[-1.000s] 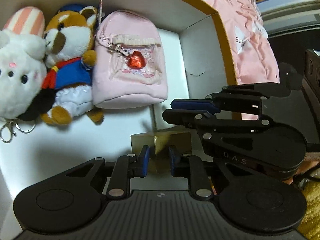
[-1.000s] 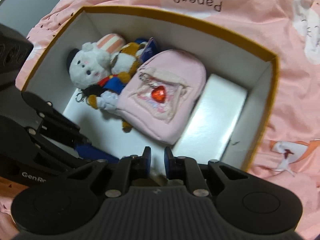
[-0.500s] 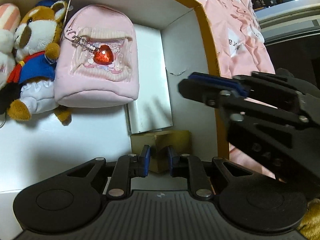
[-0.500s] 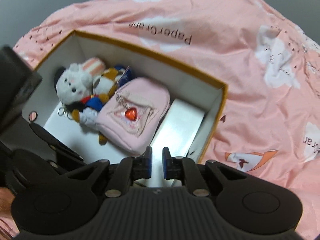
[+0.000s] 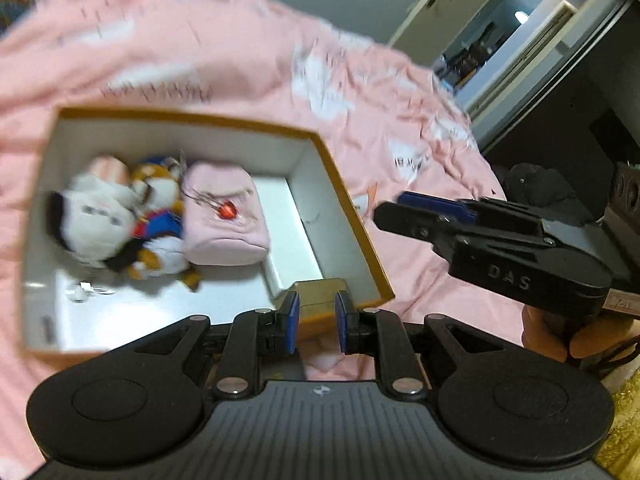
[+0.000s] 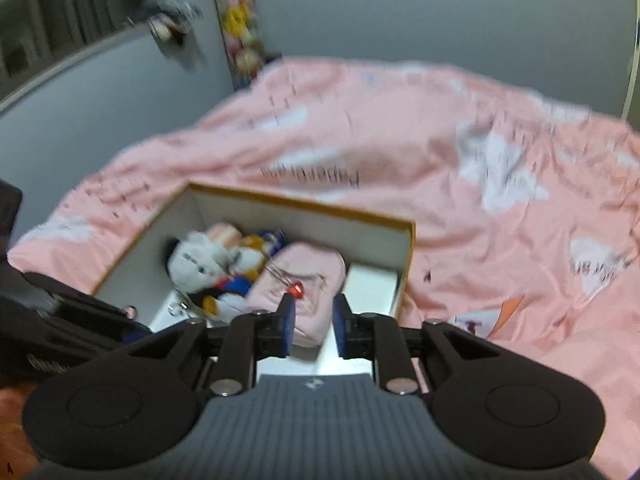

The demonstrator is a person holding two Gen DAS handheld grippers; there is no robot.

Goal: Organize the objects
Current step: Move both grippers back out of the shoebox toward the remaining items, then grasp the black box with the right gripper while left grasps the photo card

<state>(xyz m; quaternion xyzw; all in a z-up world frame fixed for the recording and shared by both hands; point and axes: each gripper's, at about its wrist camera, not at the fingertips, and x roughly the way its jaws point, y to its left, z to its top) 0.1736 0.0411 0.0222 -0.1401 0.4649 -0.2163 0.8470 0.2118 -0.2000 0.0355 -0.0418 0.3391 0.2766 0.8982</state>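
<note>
While left tongs (image 5: 316,322) gape empty, only left view shows gold box (image 5: 320,294); right tongs (image 6: 313,326) parted.

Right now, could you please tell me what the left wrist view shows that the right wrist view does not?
Only the left wrist view shows the small gold box in the box's near corner, beyond the left gripper, and a doorway.

Only the right wrist view shows hanging plush toys on the grey wall.

Both show the orange-rimmed white cardboard box, pink fabric backpack, two plush animals and pink bedsheet.
</note>
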